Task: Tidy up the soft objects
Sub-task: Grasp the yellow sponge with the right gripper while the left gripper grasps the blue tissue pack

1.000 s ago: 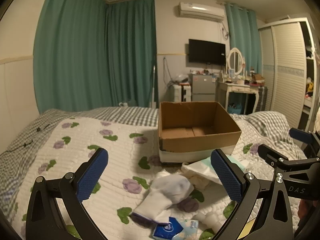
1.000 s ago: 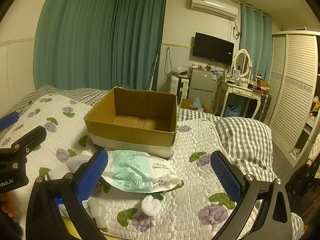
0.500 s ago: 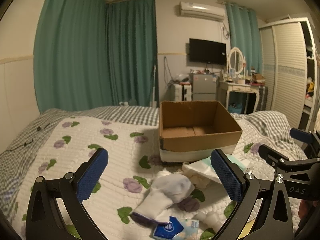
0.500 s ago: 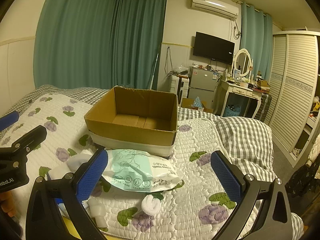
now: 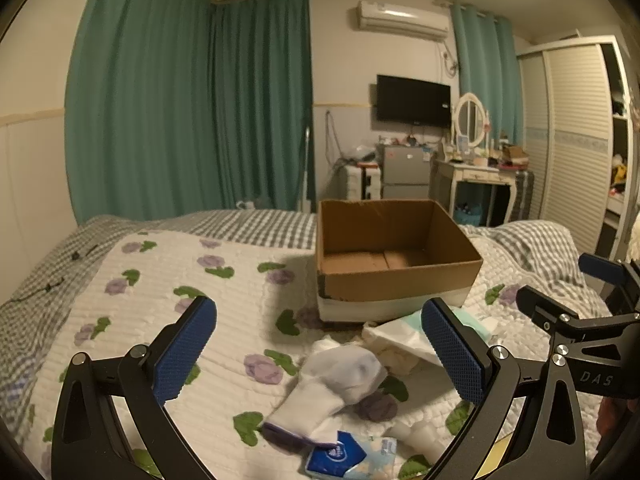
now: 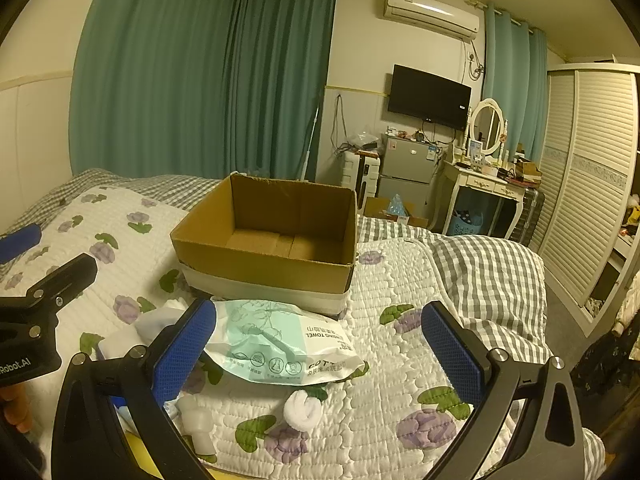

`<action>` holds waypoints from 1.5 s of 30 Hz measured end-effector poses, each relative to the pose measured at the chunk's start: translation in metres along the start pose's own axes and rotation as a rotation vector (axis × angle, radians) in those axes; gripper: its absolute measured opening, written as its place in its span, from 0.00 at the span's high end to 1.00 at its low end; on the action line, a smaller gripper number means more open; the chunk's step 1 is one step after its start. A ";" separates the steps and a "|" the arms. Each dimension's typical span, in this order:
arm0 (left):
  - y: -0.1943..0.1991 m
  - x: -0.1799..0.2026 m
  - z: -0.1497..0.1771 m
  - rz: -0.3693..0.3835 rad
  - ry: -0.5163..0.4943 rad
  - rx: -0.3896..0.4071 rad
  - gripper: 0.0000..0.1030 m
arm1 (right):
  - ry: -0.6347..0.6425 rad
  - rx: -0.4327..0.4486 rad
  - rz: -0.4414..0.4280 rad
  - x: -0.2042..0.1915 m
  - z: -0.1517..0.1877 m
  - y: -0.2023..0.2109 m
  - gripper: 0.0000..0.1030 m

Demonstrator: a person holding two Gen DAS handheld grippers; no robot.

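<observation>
An open, empty cardboard box point(image 5: 394, 256) point(image 6: 268, 240) stands on the quilted bed. In the left wrist view a white sock point(image 5: 332, 388) lies in front of my open, empty left gripper point(image 5: 318, 354), with a blue tissue pack point(image 5: 340, 456) below it. In the right wrist view a mint-and-white cotton towel pack point(image 6: 280, 340) lies before the box, just beyond my open, empty right gripper point(image 6: 318, 354). A small rolled white sock point(image 6: 303, 410) lies near its fingers. A small white bottle point(image 6: 198, 424) lies at lower left.
The bed's floral quilt point(image 5: 168, 280) stretches left; a grey checked blanket point(image 6: 488, 276) covers the right side. Beyond the bed stand a small fridge point(image 6: 408, 168), a white dressing table point(image 6: 484, 188) and a louvred wardrobe point(image 6: 588, 200).
</observation>
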State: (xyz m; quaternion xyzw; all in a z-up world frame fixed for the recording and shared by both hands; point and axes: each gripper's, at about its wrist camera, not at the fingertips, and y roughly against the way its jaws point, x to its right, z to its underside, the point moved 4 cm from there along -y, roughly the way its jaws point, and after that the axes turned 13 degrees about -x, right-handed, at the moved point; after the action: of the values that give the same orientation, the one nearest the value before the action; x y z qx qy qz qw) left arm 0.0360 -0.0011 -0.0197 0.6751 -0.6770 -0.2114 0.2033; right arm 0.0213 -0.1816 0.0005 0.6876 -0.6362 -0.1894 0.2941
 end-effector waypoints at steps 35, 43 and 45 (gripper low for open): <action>0.022 -0.010 0.089 -0.053 -0.009 -0.413 0.00 | 0.638 -0.511 -0.366 -0.086 0.095 -0.038 0.27; -0.003 0.008 0.080 -0.041 -0.059 -0.494 0.00 | 0.547 -0.387 -0.403 -0.064 0.073 0.001 0.61; -0.014 0.018 0.078 -0.031 -0.090 -0.509 0.00 | 0.462 -0.323 -0.372 -0.046 0.058 0.009 0.62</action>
State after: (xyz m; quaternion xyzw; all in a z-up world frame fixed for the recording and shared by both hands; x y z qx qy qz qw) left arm 0.0037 -0.0182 -0.0926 0.6024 -0.5998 -0.4081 0.3331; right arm -0.0278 -0.1459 -0.0423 0.7611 -0.3783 -0.1770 0.4962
